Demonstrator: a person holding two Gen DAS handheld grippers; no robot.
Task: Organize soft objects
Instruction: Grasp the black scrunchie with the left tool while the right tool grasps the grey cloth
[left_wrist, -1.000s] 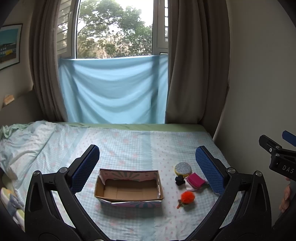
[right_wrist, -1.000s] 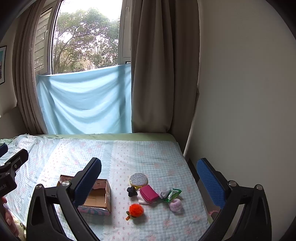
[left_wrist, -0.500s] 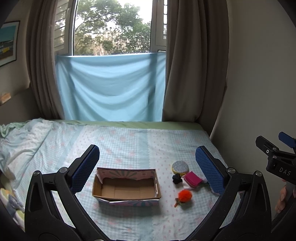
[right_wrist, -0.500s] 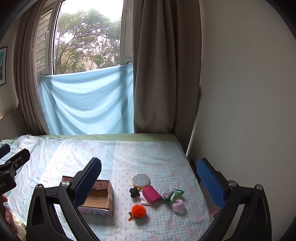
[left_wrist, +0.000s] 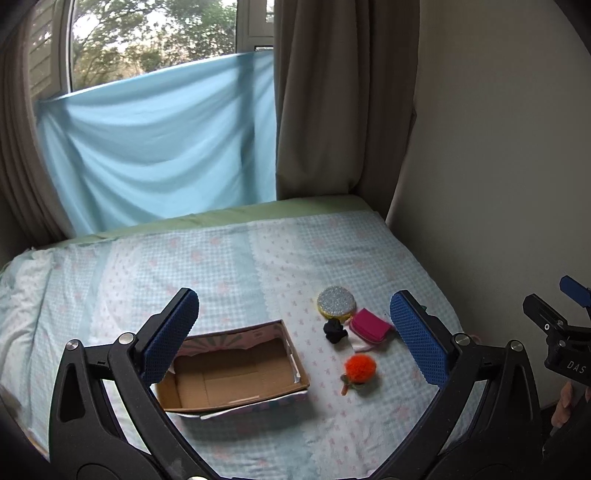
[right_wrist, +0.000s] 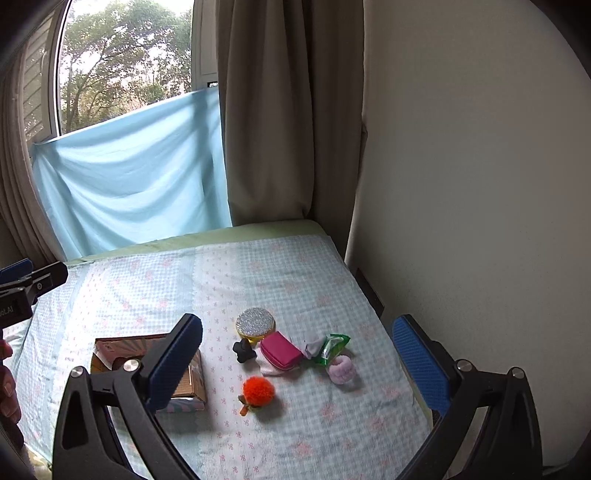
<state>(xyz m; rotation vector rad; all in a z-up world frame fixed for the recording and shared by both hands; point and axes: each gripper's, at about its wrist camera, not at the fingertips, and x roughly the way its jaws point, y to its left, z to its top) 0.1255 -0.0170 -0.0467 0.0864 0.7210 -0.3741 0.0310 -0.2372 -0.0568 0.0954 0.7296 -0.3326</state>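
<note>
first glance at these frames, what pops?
The orange pompom on the pale checked bedsheet, nearest of a small cluster with a magenta pouch and a glittery round pad. Left of them sits an open cardboard box, empty inside. Both claws, left and right, are open and hold nothing, above the bed.

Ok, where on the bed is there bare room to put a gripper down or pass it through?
Bare sheet runs from the window cloth to the box and the items. A clear lane separates the box from the orange pompom. It is crowded around the glitter disc, pink pouch, green packet and lilac scrunchie.
</note>
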